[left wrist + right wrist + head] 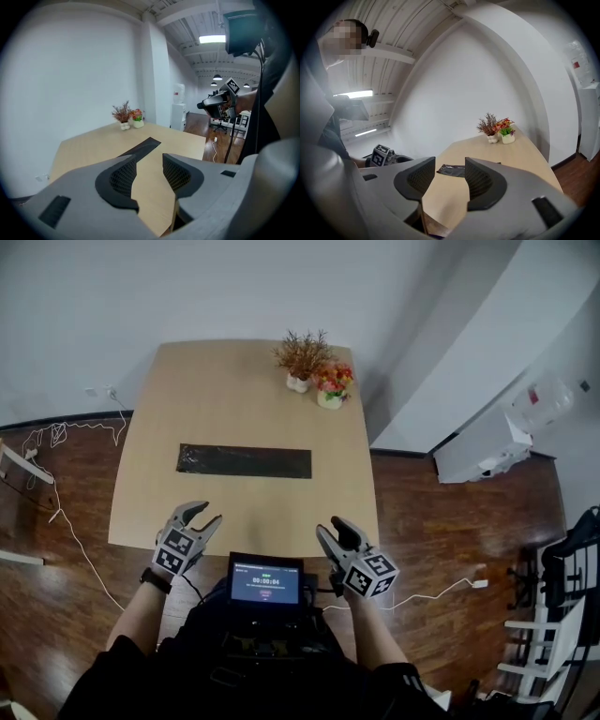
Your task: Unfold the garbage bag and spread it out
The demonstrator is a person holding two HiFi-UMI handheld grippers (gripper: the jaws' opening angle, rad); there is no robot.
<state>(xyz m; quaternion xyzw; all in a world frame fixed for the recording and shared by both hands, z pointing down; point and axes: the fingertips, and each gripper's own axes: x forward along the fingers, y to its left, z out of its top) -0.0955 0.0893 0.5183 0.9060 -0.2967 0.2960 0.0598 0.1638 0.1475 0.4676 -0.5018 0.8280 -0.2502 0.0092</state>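
while the folded black plastic garbage bag (244, 461) lies flat at the middle of the light wooden counter (225, 390), the left gripper (203, 513) and right gripper (331, 526) hover over its near edge, jaws apart, both well clear of the bag.

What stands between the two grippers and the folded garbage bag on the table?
Nothing visible. Only bare table lies between the left gripper, the right gripper and the garbage bag; the flower pots stand beyond it.
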